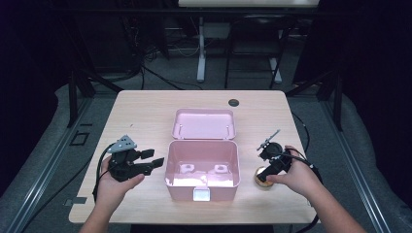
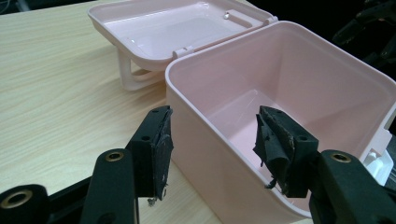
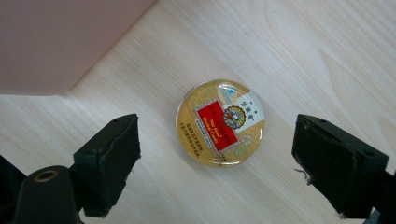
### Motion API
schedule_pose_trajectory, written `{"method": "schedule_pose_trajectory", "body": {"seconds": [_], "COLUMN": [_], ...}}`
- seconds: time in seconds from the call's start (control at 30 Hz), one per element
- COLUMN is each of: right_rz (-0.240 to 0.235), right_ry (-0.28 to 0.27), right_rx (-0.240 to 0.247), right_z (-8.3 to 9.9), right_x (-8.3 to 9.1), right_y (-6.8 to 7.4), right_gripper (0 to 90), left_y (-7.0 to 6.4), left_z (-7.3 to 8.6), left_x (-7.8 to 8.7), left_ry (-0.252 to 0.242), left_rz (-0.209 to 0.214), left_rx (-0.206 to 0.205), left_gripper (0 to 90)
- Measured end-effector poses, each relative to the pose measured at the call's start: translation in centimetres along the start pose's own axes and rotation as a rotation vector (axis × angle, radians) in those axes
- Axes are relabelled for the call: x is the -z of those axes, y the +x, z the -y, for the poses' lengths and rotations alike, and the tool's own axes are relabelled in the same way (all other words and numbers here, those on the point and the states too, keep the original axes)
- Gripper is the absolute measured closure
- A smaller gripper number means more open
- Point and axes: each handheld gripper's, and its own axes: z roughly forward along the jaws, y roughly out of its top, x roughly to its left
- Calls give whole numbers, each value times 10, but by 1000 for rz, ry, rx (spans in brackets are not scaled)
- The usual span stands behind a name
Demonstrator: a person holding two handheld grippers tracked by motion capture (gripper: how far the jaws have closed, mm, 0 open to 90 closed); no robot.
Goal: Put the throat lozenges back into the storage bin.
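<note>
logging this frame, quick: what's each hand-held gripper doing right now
Left hand-held gripper: open, straddling the pink box wall, holding nothing.
Right hand-held gripper: open above the round tin, holding nothing.

Left gripper [image 2: 212, 154] jaws wide apart, straddling the near wall of the pink box [image 2: 280, 88]; lid [image 2: 177, 28] lies open beyond.

Tin [image 3: 220, 123] label lettering too small to read

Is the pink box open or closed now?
Open. The pink box has its lid folded back onto the table, and its inside shows.
</note>
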Motion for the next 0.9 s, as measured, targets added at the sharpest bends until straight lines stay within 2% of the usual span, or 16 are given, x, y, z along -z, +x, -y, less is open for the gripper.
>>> {"method": "schedule_pose_trajectory", "body": {"seconds": [0.1, 0.37, 0.6, 0.63, 0.83, 0.9], "right_rz": [5, -5, -15, -12, -10, -6], "right_ry": [22, 92, 125, 120, 146, 152], "right_rx": [-16, -76, -134, -125, -156, -147], "right_z": [0, -2, -4, -4, -4, -4], "right_x": [-5, -19, -30, -32, -43, -48], "right_y": [-2, -3, -3, -4, -5, -7], "right_gripper": [136, 29, 22, 19, 6, 5], "left_y": [1, 1, 2, 2, 3, 3], "left_z": [0, 0, 0, 0, 0, 0], "left_x": [0, 1, 2, 2, 2, 2], "left_ry": [6, 0, -3, -4, -5, -6], "left_rz": [2, -5, 0, -1, -14, -15], "left_rx": [-1, 1, 2, 2, 3, 4], "left_gripper": [456, 457, 456, 457, 457, 457]}}
